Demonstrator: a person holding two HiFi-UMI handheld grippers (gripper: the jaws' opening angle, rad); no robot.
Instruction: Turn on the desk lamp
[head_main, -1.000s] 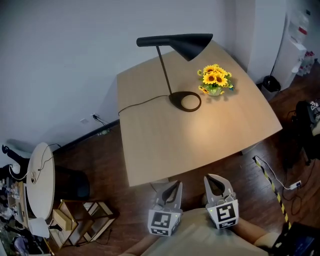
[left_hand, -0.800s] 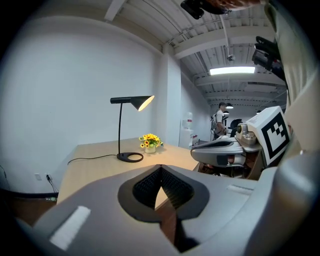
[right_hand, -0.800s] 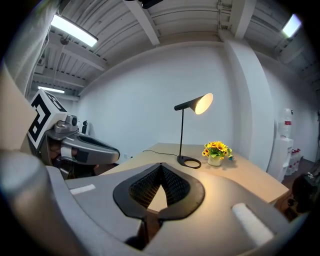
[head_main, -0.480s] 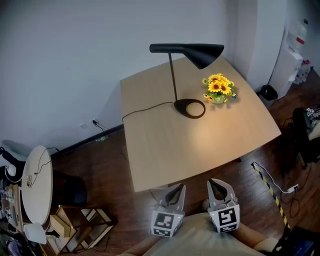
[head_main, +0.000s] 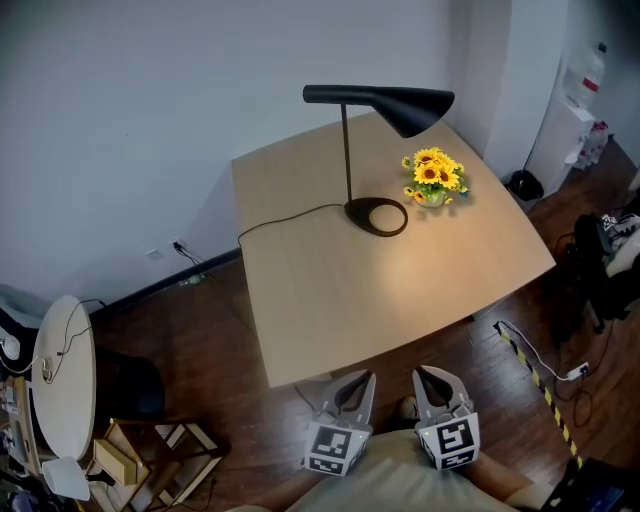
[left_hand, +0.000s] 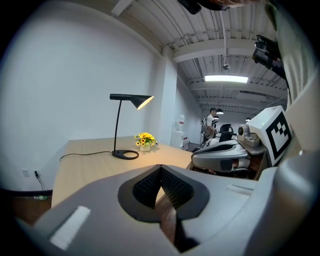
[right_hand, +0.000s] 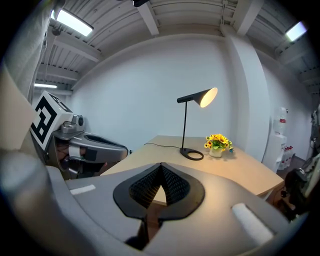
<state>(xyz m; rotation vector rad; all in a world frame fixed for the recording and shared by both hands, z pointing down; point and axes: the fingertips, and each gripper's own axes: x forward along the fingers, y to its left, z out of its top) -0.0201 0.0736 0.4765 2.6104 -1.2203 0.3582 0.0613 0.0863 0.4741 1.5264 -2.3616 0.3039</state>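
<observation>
The black desk lamp (head_main: 347, 150) stands at the far side of the wooden table (head_main: 330, 300), its round base (head_main: 376, 215) beside a pot of sunflowers (head_main: 432, 175). Its shade (head_main: 400, 103) throws a warm glow on the tabletop, and it shines lit in the left gripper view (left_hand: 131, 100) and the right gripper view (right_hand: 197, 97). My left gripper (head_main: 360, 380) and right gripper (head_main: 428, 375) hang side by side just off the table's near edge, far from the lamp. Both are shut and hold nothing (left_hand: 160, 167) (right_hand: 161, 166).
The lamp's cord (head_main: 285, 215) runs off the table's left edge toward a wall socket. A round white side table (head_main: 62, 375) and a wooden rack (head_main: 130, 465) stand at the left. A yellow-black strip (head_main: 530, 375) lies on the floor at the right, near a black bin (head_main: 522, 185).
The head view has shifted a little, so table and lamp sit slightly differently in frame. Both grippers stay shut near the table's front edge. The lamp's glow is the same.
</observation>
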